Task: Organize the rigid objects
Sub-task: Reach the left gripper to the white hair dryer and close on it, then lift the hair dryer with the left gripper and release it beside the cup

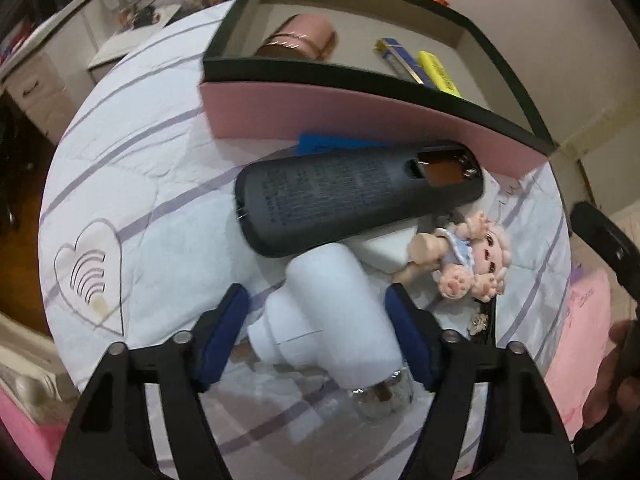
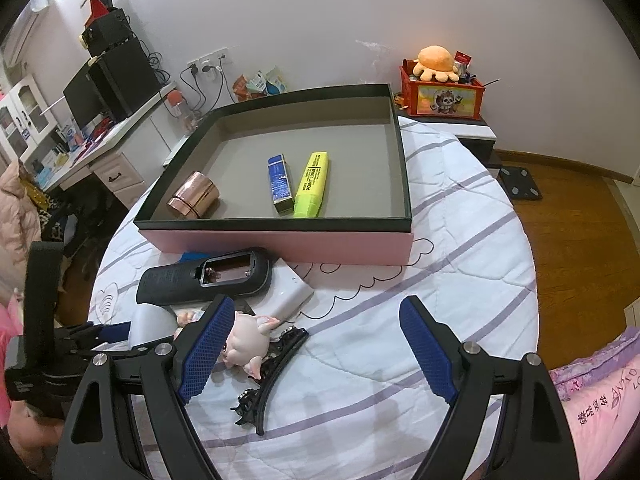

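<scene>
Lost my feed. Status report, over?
Left gripper straddling white bottle, grip unconfirmed. Right gripper open, empty. Remote lies between bottle and box.

Around the bed, what I see

An orange plush octopus [image 2: 436, 62] sits in a red box [image 2: 444, 96]; a black monitor [image 2: 116, 80] stands on the white desk [image 2: 120, 148].

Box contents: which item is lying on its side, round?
The copper cylinder, at the box's left front corner; the blue pack and yellow highlighter are flat-sided.
</scene>
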